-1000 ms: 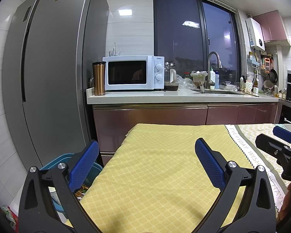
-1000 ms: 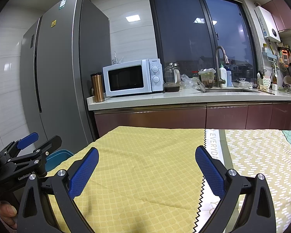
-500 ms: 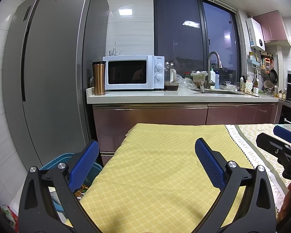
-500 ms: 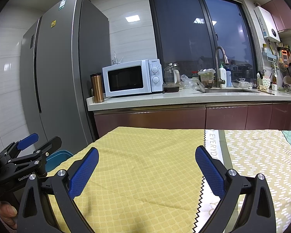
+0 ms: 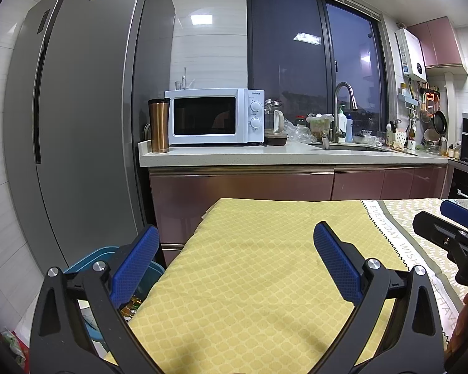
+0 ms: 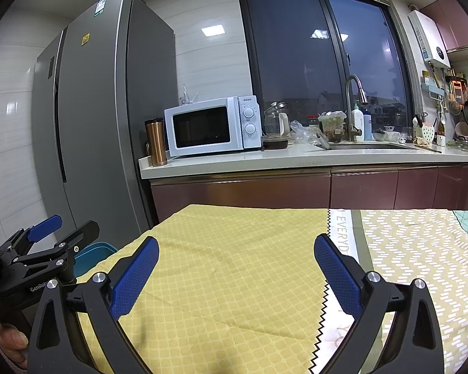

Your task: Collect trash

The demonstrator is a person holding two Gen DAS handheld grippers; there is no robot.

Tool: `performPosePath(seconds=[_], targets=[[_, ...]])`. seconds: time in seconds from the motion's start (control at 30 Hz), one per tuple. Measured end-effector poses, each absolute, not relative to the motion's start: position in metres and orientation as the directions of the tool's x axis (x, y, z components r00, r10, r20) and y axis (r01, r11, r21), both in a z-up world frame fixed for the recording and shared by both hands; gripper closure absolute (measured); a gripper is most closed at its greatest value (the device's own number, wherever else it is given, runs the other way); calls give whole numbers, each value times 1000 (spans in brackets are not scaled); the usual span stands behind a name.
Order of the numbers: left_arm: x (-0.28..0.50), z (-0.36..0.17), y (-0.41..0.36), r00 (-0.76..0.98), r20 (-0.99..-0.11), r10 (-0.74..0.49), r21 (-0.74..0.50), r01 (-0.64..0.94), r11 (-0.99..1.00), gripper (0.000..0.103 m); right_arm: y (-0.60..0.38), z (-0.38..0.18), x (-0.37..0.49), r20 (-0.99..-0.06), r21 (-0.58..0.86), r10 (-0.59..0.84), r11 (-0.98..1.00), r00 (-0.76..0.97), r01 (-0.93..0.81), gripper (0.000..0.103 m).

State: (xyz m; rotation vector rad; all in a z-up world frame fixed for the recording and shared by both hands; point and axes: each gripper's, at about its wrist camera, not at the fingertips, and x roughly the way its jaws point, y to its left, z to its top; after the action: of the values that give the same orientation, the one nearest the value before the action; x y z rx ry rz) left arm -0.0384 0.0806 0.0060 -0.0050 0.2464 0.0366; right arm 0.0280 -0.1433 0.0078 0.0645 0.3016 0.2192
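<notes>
Jaws gape empty on both grippers above the yellow cloth (image 5: 249,280); blue bin (image 5: 99,254) possibly holds trash.

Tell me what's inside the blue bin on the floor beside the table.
In the left wrist view, the blue bin holds some colourful wrappers or packets near the table edge. The left tool and the yellow tablecloth cover most of its inside, so the rest cannot be seen.

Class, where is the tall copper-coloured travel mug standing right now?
In both views the copper-coloured travel mug stands upright at the countertop's left end, between the grey fridge and white microwave.
</notes>
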Motion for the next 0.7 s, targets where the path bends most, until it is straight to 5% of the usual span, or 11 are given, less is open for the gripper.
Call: performPosePath(seconds=[0.7], targets=[[-38, 5, 80, 969, -245, 37, -2, -39, 999, 6, -143, 8, 32, -292, 98, 224, 974, 930, -204, 7]])
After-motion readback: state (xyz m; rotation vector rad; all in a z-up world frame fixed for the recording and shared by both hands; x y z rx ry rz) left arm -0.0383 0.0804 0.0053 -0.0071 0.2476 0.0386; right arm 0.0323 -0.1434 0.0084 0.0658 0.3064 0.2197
